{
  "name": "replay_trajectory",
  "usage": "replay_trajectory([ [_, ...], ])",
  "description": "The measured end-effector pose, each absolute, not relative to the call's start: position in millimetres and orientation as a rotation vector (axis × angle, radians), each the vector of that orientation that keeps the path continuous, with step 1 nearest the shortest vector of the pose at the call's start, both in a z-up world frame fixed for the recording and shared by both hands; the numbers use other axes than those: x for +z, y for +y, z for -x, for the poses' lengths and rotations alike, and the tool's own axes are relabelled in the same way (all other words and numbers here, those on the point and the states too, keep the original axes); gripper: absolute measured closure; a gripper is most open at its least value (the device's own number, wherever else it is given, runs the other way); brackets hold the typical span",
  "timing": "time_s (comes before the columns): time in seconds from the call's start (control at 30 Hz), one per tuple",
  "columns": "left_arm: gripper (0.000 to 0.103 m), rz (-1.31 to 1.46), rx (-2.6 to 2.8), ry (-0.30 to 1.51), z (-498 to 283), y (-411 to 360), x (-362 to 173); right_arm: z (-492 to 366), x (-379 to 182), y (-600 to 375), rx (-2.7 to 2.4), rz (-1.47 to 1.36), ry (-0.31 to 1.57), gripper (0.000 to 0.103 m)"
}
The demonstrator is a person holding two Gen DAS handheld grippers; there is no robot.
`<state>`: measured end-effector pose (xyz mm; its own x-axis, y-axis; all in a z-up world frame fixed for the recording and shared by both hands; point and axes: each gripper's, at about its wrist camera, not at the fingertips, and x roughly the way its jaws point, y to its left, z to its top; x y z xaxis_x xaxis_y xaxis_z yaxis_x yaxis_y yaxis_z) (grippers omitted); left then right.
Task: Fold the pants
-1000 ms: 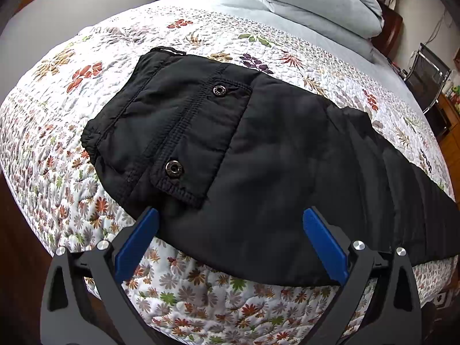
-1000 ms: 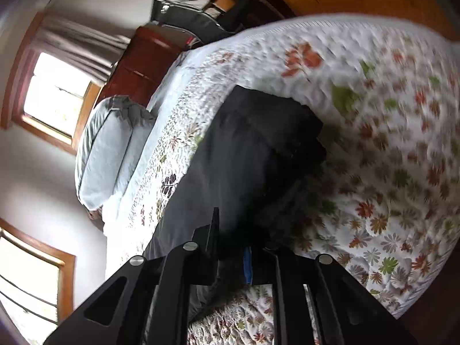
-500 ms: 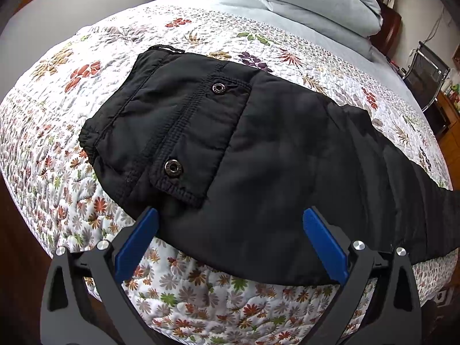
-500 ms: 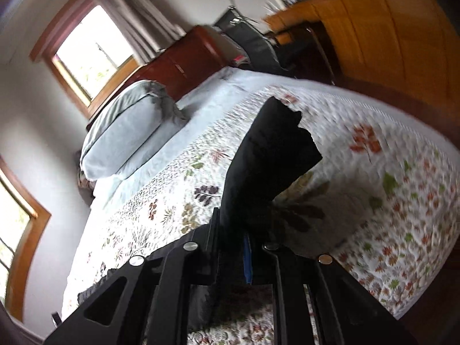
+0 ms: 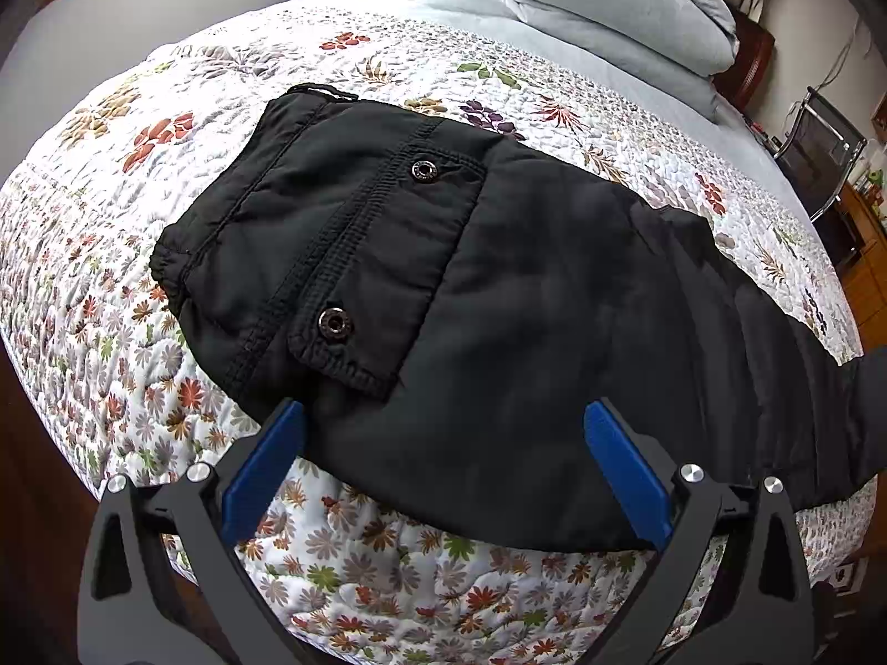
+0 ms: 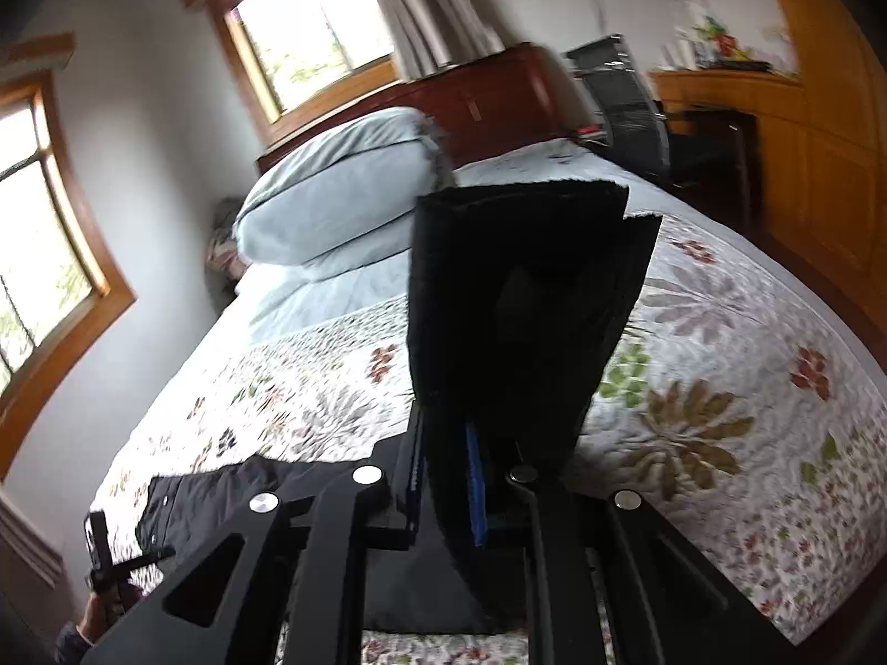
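Across the bed (image 5: 166, 127), a floral quilt carries the black pants (image 5: 499, 305), with the waist at the left and the legs running to the right. We see two pale pillows (image 5: 610, 5) at the far end. Our left gripper (image 5: 443, 476) hovers over the near edge of the pants, jaws wide apart and holding nothing. Our right gripper (image 6: 449, 476) has its jaws clamped on the leg end (image 6: 521, 299), which stands raised above the quilt.
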<state>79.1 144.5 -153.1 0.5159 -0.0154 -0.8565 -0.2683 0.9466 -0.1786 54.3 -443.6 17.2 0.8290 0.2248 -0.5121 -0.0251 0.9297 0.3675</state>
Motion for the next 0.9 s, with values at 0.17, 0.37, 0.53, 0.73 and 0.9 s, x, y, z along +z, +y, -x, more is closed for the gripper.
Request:
replay_trajectory([
  [0.17,0.003,0.315,0.149,1.021,-79,147,-152,-65,14,-399,0.217,-0.274,0.618,0.09],
  [0.37,0.003,0.322,0.146,1.022,-79,147,-152,-76,-10,-354,0.322,-0.217,0.702,0.09],
  [0.53,0.003,0.33,0.144,1.019,-79,148,-153,-86,-40,-316,0.396,-0.191,0.795,0.09],
  [0.73,0.003,0.332,0.143,1.019,-79,148,-153,-95,-96,-268,0.435,-0.086,0.949,0.09],
  [0.9,0.003,0.351,0.137,1.019,-80,150,-154,-85,-121,-245,0.439,0.028,1.0,0.09],
])
